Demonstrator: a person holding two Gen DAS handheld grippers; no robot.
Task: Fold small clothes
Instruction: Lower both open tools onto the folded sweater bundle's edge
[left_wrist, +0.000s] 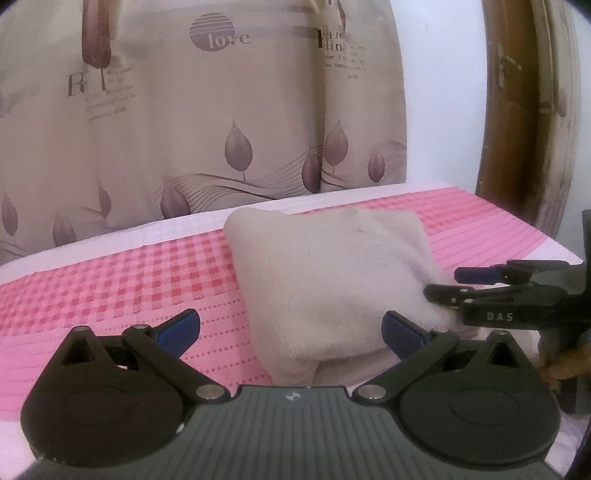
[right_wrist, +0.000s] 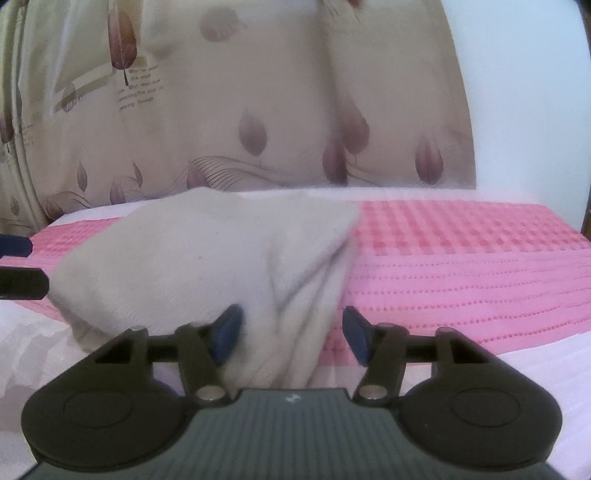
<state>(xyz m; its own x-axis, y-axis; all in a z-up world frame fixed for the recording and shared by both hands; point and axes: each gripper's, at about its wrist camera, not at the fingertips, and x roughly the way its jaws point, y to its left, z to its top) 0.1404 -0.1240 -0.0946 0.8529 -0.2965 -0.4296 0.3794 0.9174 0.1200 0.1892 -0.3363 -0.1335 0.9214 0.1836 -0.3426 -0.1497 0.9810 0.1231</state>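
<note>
The white cloth (left_wrist: 332, 280) lies folded on the pink bed cover (left_wrist: 129, 273). Both the left gripper (left_wrist: 291, 328) and the right gripper (right_wrist: 291, 336) have fingers apart, gripping nothing.

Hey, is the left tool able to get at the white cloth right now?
Probably yes. The left tool is open, with the near edge of the white cloth lying between its fingers and nothing in front. The right tool sits at the cloth's right side, out of the way.
</note>
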